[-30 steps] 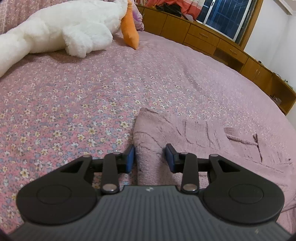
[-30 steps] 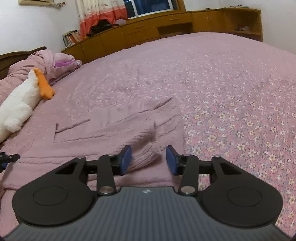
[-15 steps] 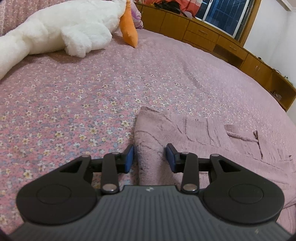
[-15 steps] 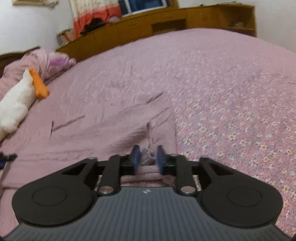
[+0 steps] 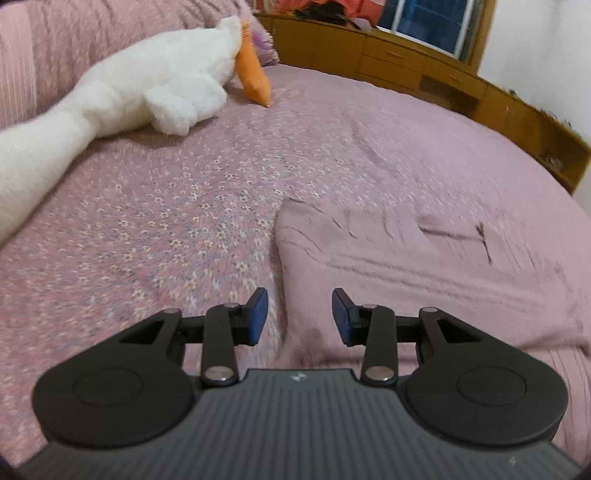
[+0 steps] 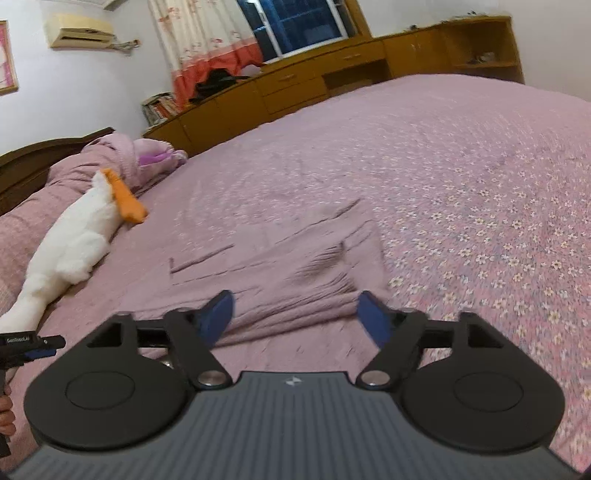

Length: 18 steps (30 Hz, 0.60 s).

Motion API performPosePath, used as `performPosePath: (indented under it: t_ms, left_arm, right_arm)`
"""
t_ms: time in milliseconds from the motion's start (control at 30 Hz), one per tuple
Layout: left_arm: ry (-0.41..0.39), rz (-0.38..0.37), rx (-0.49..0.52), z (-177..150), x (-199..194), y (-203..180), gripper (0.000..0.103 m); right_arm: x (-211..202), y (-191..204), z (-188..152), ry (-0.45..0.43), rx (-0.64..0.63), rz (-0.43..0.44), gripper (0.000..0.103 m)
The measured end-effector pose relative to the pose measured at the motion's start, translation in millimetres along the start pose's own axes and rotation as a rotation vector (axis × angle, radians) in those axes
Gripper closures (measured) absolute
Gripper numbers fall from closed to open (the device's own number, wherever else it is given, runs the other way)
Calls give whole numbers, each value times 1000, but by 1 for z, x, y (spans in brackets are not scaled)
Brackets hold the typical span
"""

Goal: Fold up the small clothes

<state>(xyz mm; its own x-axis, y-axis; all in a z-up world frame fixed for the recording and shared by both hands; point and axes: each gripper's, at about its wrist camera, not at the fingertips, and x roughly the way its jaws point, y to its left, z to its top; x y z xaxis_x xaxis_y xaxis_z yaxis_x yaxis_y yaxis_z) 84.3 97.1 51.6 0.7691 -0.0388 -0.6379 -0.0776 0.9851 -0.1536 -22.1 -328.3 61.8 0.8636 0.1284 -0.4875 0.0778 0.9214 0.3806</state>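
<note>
One floral bedspread (image 6: 480, 177), wooden cabinets (image 6: 295, 85) behind

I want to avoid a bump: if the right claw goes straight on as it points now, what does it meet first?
Most likely the pink knitted garment on the bed; the right claw, opening, holds nothing.

A white plush goose (image 5: 122, 88) with an orange beak (image 5: 253, 75) lay on the floral pink bedspread (image 6: 480, 177); wooden cabinets (image 6: 295, 85) and a curtained window (image 6: 291, 22) stood behind.
</note>
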Motion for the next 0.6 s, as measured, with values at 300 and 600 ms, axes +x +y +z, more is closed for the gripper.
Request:
performPosePath:
  t_ms: [300, 600]
  left_arm:
    - [22, -54, 108, -22, -60, -28, 63]
    - [68, -115, 182, -49, -94, -51, 62]
  right_arm:
    - [-53, 26, -24, -5, -80, 53, 7]
    - [-94, 46, -49, 6, -208, 88, 2]
